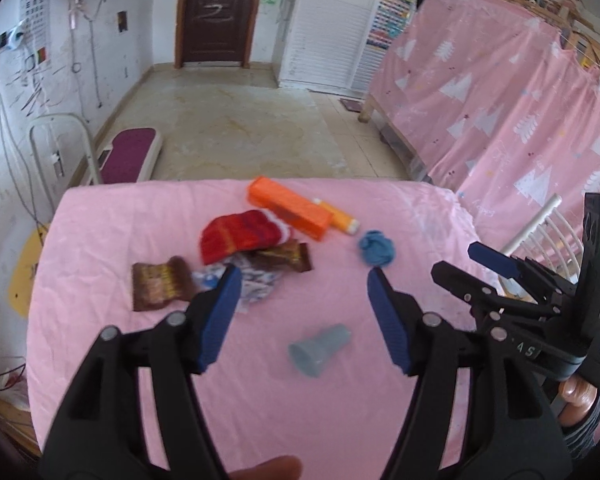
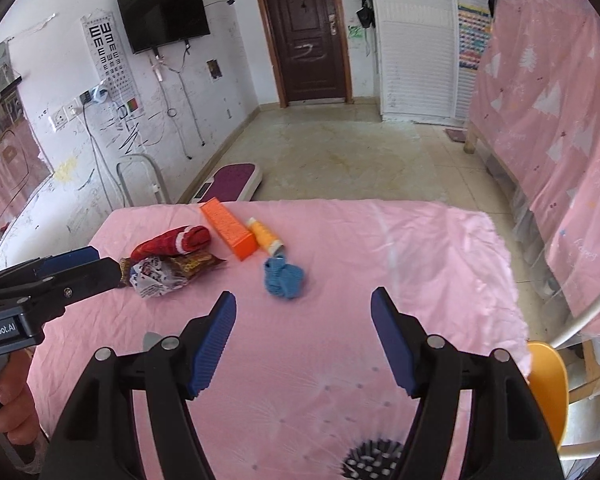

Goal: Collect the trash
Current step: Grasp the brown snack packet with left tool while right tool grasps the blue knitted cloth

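On the pink table lie a grey plastic cup on its side, two brown snack wrappers, a crumpled white wrapper, a red sock, a blue sock, an orange box and an orange tube. My left gripper is open above the table, just behind the cup. My right gripper is open and empty, near the blue sock. The white wrapper and red sock lie left of it.
The right gripper shows at the table's right edge in the left wrist view. A white chair stands to the right, a pink curtained bed beyond. A black spiky ball lies near the front edge. An orange chair stands at right.
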